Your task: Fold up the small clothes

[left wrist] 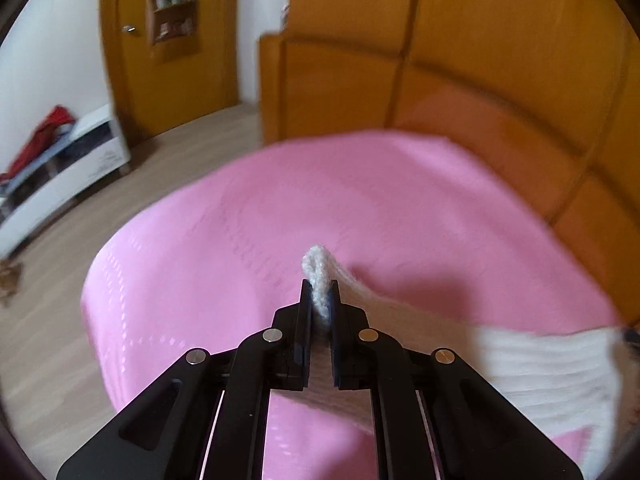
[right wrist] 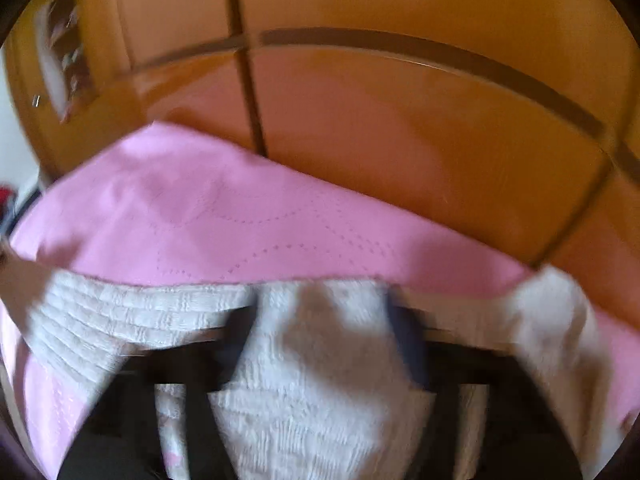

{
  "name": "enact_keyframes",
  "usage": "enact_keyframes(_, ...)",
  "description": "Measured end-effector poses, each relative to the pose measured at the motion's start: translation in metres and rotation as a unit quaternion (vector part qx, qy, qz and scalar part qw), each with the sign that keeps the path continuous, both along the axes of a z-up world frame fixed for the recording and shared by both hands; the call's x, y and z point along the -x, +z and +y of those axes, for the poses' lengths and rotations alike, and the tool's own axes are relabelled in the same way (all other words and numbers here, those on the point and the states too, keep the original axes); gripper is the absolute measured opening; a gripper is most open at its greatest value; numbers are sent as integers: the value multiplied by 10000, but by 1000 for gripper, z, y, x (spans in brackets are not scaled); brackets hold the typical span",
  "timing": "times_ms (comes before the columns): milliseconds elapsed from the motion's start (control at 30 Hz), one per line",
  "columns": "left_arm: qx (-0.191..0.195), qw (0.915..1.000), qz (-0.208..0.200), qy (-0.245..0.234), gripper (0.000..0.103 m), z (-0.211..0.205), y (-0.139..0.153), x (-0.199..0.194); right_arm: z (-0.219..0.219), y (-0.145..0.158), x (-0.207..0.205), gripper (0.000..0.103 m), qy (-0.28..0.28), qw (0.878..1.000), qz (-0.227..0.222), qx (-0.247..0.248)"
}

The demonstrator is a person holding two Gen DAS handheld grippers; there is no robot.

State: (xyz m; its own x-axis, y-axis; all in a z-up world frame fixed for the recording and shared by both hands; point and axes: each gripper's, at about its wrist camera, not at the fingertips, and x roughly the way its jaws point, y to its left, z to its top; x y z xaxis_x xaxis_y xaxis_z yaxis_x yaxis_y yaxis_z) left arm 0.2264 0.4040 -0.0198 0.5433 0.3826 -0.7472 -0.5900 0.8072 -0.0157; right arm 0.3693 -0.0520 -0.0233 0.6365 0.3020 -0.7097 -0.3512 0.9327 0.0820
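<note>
A white knitted garment (left wrist: 540, 372) lies on the pink bedspread (left wrist: 280, 208). My left gripper (left wrist: 320, 292) is shut on a folded edge of it, and a loop of knit pokes out above the fingertips. From there the cloth stretches off to the right, lifted off the bed. The right wrist view is blurred. In it, my right gripper (right wrist: 322, 320) has its dark fingers (right wrist: 406, 340) standing wide apart, and the white garment (right wrist: 312, 400) bunches between and over them. The ribbed part spreads to the left and another part to the right.
A wooden headboard (left wrist: 480, 100) rises right behind the bed. Left of the bed are a wood floor (left wrist: 52, 320), a white low cabinet (left wrist: 68, 168) with red cloth on it, and a wooden door (left wrist: 168, 40).
</note>
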Motion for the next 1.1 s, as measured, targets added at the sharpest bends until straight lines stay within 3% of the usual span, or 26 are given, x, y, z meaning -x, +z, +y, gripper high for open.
enact_keyframes(67, 65, 9997, 200, 108, 8, 5, -15, -2, -12, -4, 22, 70, -9, 10000, 44, -41)
enact_keyframes(133, 88, 9987, 306, 406, 26, 9, -20, 3, -33, -6, 54, 73, -3, 9999, 48, -120)
enact_keyframes(200, 290, 9986, 105, 437, 43, 4, -15, 16, -43, -11, 77, 76, 6, 9999, 62, -120)
enact_keyframes(233, 364, 9985, 23, 400, 47, -1, -11, 24, -50, -13, 89, 79, 7, 9999, 102, -109)
enact_keyframes(367, 728, 9967, -289, -217, 47, -39, 0, 56, -77, -24, 140, 82, -252, 9995, 160, -54)
enact_keyframes(433, 1103, 9893, -415, -863, 47, -72, 1, 77, -91, -26, 160, 83, -444, 9988, 210, -71)
enact_keyframes(500, 1442, 9758, -440, -1581, 47, -110, -3, 101, -117, -28, 183, 84, -728, 9969, 276, -50)
enact_keyframes(567, 1824, 9546, -349, -2329, 47, -150, -10, 125, -149, -27, 207, 88, -1120, 9933, 272, 104)
enact_keyframes(767, 2489, 9023, 158, -3516, 47, -238, -38, 180, -256, -26, 288, 89, -2361, 9710, 250, 292)
enact_keyframes(867, 2448, 8947, 433, -3711, 47, -261, -51, 191, -299, -35, 331, 89, -2798, 9586, 533, -64)
enact_keyframes(967, 2226, 8993, 477, -3735, 43, -273, -53, 196, -314, -46, 367, 84, -2832, 9525, 883, -685)
enact_keyframes(1100, 2218, 9006, 582, -3692, 9, -278, -55, 200, -295, -50, 397, 79, -2528, 9574, 957, -1013)
